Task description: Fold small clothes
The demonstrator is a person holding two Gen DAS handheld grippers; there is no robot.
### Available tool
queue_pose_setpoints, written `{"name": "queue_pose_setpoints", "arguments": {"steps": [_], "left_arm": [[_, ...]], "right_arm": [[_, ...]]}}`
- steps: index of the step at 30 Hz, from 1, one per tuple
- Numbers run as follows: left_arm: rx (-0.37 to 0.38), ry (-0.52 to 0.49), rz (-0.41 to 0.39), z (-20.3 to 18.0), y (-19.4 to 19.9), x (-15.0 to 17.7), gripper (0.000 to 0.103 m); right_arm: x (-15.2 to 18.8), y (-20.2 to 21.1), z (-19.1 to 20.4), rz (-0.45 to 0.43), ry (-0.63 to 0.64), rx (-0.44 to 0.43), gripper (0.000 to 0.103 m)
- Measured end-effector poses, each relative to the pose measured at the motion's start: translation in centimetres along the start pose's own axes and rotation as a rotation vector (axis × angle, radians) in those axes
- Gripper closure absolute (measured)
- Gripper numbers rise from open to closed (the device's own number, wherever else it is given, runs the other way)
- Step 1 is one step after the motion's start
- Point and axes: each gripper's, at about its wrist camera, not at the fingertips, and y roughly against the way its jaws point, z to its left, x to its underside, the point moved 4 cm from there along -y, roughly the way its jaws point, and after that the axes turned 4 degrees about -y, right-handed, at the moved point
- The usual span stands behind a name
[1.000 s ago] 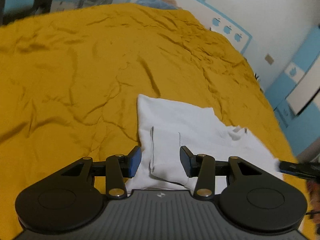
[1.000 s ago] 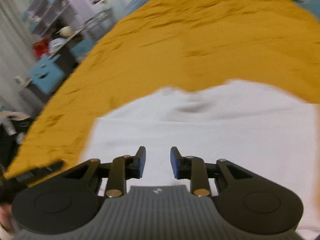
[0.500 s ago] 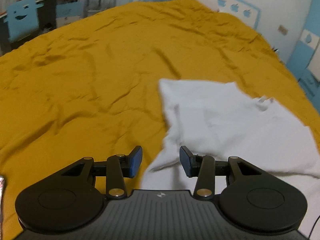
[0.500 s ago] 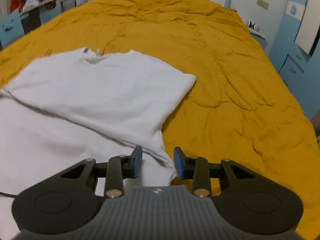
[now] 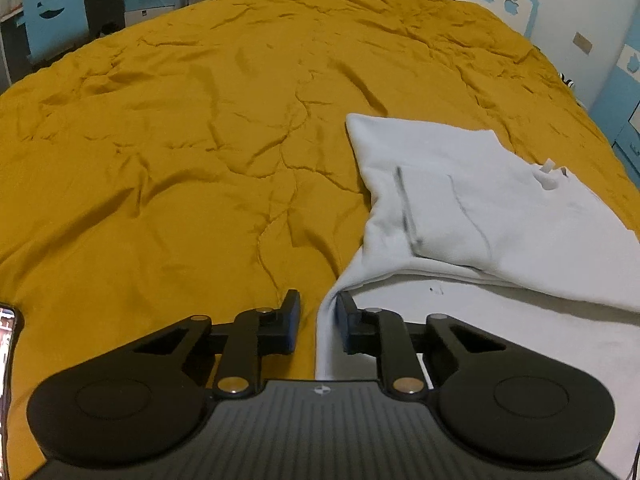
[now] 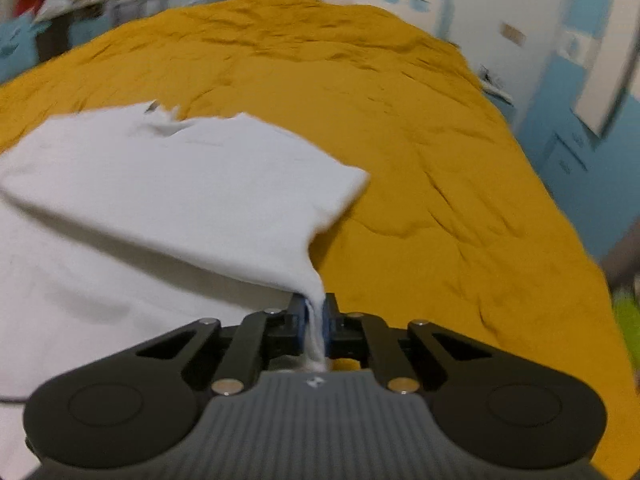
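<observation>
Pinching a bunched corner of the white garment [image 6: 192,184], my right gripper [image 6: 314,322] has its fingers closed tight on the cloth, lifting that edge so it can carry over. My left gripper [image 5: 318,322] sits with fingers partly open, straddling the garment's left edge without clamping it, probably readying a matching grip. The garment lies partly folded on the mustard bedspread [image 5: 168,128].

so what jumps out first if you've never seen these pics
The mustard-yellow bedspread fills both views. On it lies a white garment, its upper half folded over. The right gripper pinches its right edge, while the left gripper straddles the opposite edge, jaws apart.
</observation>
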Motion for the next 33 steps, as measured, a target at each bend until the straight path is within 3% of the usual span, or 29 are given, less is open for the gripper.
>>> {"name": "queue_pose_setpoints", "arguments": {"steps": [3,8,11,12,13,18,26,30,32,33], "left_arm": [[-0.001,0.011,0.001,0.2,-0.2,0.2,0.082],[0.005,0.014,0.002,0.2,0.5,-0.4,0.082],[0.058,0.032,-0.045,0.1,1.5,-1.7,0.082],[0.072,0.039,-0.056,-0.1,1.6,-2.3,0.082],[0.077,0.04,-0.061,-0.3,1.5,-2.9,0.082],[0.068,0.037,-0.066,-2.5,-1.1,-5.7,0.082],[0.117,0.025,-0.063,-5.9,-5.5,-8.0,0.083],[0.088,-0.003,-0.03,-6.8,-8.0,-7.6,0.088],[0.076,-0.012,-0.025,-6.8,-8.8,-7.2,0.088],[0.075,-0.016,-0.028,-6.9,-8.9,-7.1,0.09]], "right_arm": [[1.8,-1.8,-1.1,0.082,-0.13,-0.034,0.103],[1.7,-1.2,-1.7,0.093,-0.214,-0.064,0.1],[0.9,0.4,-2.3,0.084,-0.241,-0.102,0.091],[0.3,1.1,-2.5,0.07,-0.252,-0.123,0.08],[-0.2,1.5,-2.7,0.055,-0.265,-0.137,0.076],[-3.9,0.2,-3.6,0.013,-0.306,-0.163,0.076],[-8.6,-7.8,-6.1,0.019,-0.477,-0.216,0.076],[-9.6,-12.3,-7.3,0.057,-0.567,-0.241,0.076],[-9.8,-14.2,-7.8,0.079,-0.597,-0.247,0.087],[-9.8,-14.9,-7.9,0.086,-0.604,-0.259,0.1]]}}
